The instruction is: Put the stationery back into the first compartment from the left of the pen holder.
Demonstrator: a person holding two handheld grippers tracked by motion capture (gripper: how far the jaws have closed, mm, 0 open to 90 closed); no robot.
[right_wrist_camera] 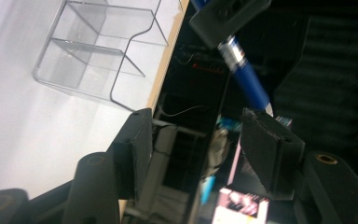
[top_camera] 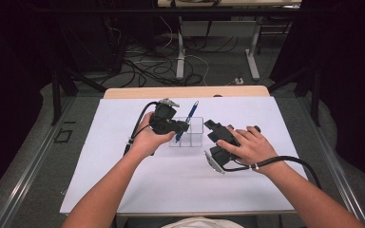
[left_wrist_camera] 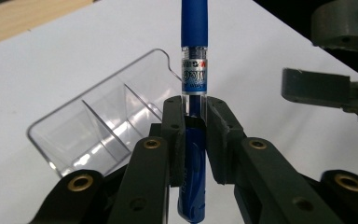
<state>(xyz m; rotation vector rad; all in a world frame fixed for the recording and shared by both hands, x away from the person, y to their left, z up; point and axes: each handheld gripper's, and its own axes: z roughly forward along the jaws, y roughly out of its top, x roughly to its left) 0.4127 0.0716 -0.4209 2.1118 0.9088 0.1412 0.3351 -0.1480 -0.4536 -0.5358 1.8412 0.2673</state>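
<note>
Gripping a blue pen at frame centre, the left gripper holds it above the clear divided organizer; right gripper jaws stand apart, empty.

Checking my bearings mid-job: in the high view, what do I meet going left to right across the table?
Left hand-held gripper clamping the blue pen → clear divided organizer → right hand-held gripper, jaws apart.

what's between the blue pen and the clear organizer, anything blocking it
Nothing visible. The left hand-held gripper is shut on the blue pen right beside the clear organizer, whose open compartments look empty. The right hand-held gripper sits open off to the organizer's other side, not in the path.
</note>
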